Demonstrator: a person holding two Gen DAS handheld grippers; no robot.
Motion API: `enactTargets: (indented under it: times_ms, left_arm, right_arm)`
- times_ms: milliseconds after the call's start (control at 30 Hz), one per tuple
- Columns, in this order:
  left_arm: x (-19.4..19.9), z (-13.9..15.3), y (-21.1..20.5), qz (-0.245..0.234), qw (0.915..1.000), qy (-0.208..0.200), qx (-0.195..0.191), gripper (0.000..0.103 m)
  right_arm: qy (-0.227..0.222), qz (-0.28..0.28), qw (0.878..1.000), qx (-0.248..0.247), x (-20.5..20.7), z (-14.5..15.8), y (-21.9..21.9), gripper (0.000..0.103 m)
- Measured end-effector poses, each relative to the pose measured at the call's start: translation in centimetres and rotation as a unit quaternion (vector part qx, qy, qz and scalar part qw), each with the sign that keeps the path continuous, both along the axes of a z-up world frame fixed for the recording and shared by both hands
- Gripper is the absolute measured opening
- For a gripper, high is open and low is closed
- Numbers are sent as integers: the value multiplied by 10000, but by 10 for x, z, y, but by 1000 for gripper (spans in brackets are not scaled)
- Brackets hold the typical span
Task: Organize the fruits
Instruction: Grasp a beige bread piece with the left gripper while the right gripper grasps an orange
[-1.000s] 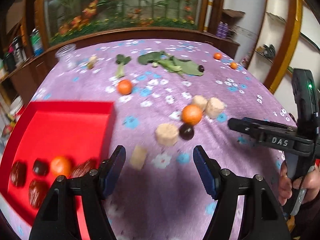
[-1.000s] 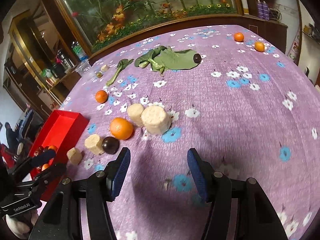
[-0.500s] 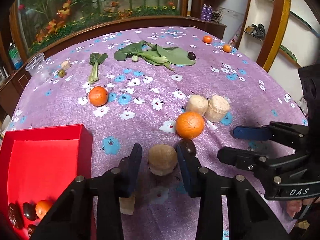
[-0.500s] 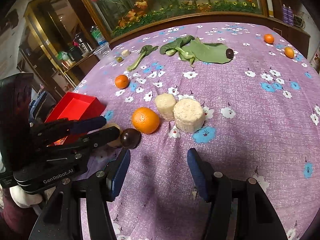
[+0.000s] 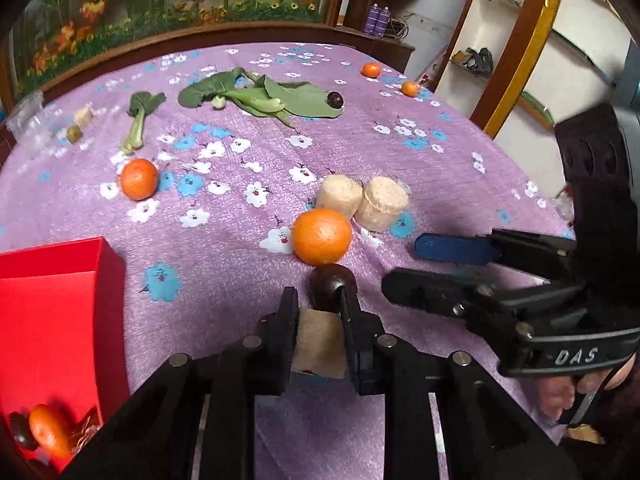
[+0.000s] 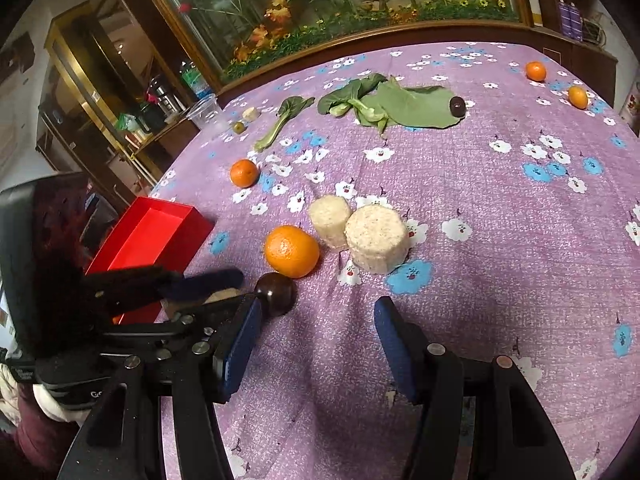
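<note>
My left gripper is shut on a tan cylindrical piece, low over the purple flowered cloth. A dark round fruit lies just past its tips, and a large orange beyond that. The red tray at the left holds an orange and dark fruits. My right gripper is open and empty above the cloth; the dark fruit sits by its left finger and the large orange is ahead. The left gripper shows at the left.
Two pale cylinders stand beside the large orange. A smaller orange, green leaves, another dark fruit and two small oranges lie farther back. A clear cup stands at the far left edge.
My left gripper has moved forward and closed on the tan piece. The right gripper stays open and has shifted only slightly.
</note>
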State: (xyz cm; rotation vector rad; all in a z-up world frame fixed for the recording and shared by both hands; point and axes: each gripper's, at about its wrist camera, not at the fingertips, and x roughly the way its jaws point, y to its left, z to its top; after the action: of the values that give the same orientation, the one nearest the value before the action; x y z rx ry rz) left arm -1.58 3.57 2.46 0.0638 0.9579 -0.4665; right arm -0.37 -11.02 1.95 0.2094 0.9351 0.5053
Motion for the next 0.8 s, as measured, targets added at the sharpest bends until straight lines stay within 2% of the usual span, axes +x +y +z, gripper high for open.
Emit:
enactTargets:
  times_ms: [100,333,500,567,633,667,700,733,767,800]
  left_arm:
    - [-9,1,-3,9,9999,-48,131,20]
    - [-23,3,14,321,9994,-11,-107,20]
    - [-25,-2,17,422,9990,13,-125,21]
    - [-26,-2,15,414,9991,-10,-85,23]
    - [-26,-9,11,394,9992,45,110,26]
    - [-29,-9,10,366,9992,-54,136,28]
    - [-31,-9,9,365,9991,-103,169,28]
    - [-31,-9,9,382,9990,-103,187,28]
    - [-31,-9,9,411,9989,-100,186,21]
    - [-31,-9,10,447,9988,-97,172,21]
  right_arm:
    - [25,28,10000,-1,2,1,3,64]
    - [24,103,9999,-77,18,4,27,64]
    - [104,21,9997,-217,34,-2,49,64]
    - [110,-21,9995,-305,37,-4,53,64]
    - [96,-51,9993,-369,38,-5,56,64]
    - [76,-58,9991,-403,38,-5,57,63]
    - [41,-65,9989,-457,37,-5,58,62]
    - [-1,-87,9985,-545,36,-5,59,55]
    - [-37,-117,9979,-640,37,-5,60,44]
    - [-39,-128,9977,-669,37,-6,59,39]
